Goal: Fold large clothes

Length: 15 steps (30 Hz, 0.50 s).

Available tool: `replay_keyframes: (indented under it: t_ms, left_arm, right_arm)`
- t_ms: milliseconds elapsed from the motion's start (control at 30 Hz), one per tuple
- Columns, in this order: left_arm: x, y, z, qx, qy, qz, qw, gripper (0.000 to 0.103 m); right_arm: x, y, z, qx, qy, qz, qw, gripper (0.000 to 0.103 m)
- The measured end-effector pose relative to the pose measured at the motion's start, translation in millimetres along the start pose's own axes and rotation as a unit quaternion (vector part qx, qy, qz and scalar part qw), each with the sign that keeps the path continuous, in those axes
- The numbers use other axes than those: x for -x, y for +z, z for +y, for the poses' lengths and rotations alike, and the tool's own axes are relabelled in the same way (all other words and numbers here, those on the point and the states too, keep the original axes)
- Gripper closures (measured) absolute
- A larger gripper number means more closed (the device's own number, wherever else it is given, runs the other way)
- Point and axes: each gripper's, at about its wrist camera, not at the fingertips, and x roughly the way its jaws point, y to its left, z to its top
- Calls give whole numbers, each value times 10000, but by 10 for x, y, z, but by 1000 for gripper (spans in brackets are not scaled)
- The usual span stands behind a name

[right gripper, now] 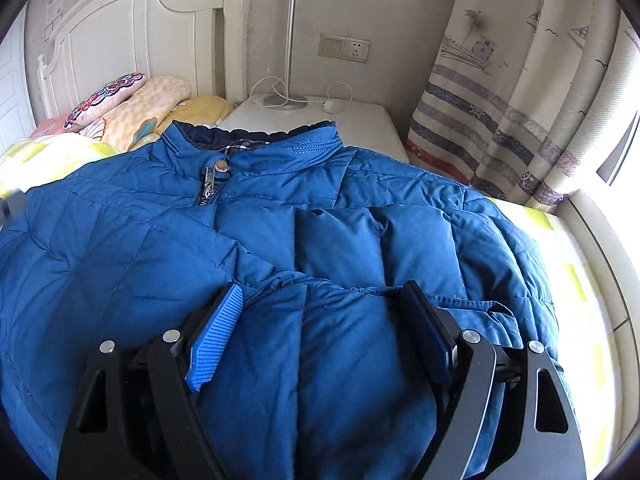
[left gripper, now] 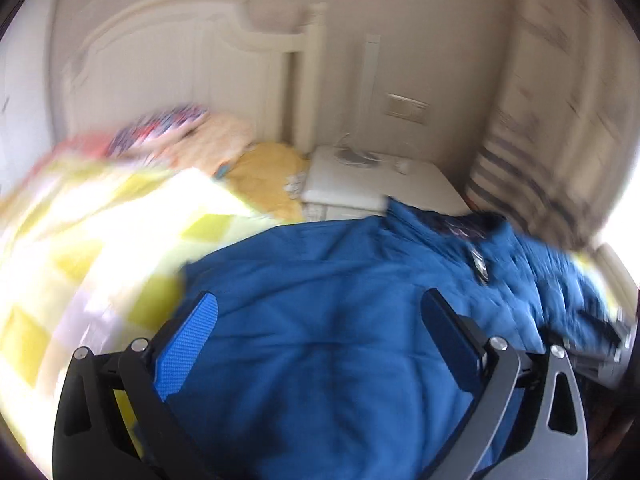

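A large blue padded jacket (right gripper: 340, 240) lies front up on the bed, its collar (right gripper: 256, 140) toward the headboard and its zipper pull (right gripper: 208, 188) near the neck. One sleeve is folded across the chest. My right gripper (right gripper: 322, 288) hovers over the folded sleeve with its jaws wide apart and nothing pressed between the pads. In the blurred left wrist view, my left gripper (left gripper: 320, 296) is also open, spread over smooth blue fabric of the jacket (left gripper: 320, 380) near its left edge.
The yellow-checked quilt (left gripper: 100, 240) covers the bed around the jacket. Pillows (right gripper: 120, 96) lie against the white headboard (right gripper: 120, 32). A white nightstand (right gripper: 360, 120) with a lamp (right gripper: 290, 40) stands behind the collar. A striped curtain (right gripper: 500, 100) hangs at the right.
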Motion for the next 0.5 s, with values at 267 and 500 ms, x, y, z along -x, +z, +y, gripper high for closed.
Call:
replay_keyframes:
  t_ms: [267,500]
  left_arm:
    - [-363,-165,-251,-944,730,620,9909,2]
    - [-381,-175,-184,-837,728,695,9914,2]
  right_arm:
    - [15,0,3,33,-125,-32,9999,21]
    - [218,-41,-31,-125,-650,-534,9964,17]
